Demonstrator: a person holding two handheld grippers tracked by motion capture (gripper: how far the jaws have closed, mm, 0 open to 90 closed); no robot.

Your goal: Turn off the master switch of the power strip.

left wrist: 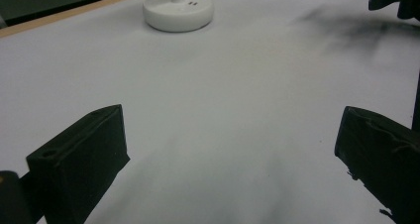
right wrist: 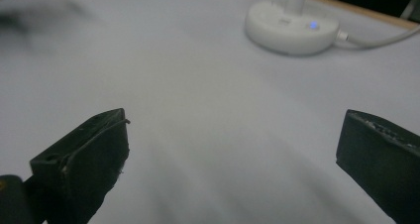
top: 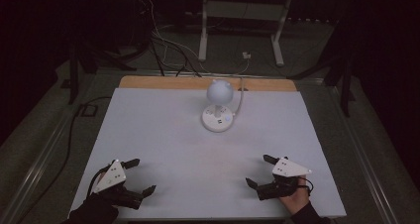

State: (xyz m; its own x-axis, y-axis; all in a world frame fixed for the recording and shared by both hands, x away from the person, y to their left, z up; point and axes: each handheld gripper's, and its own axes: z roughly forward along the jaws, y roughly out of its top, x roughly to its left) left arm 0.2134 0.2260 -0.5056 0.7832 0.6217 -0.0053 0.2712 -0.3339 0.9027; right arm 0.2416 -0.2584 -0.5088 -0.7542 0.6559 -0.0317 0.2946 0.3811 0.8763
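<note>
Lamp [top: 219,106] stands at the far middle of the white surface [top: 163,135]; well short of it we hold left gripper [top: 137,176] and right gripper [top: 258,170], fingers spread, grasping nothing.

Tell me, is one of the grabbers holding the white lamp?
No, the left gripper and right gripper both sit open near the table's front edge, far from the lamp.
</note>
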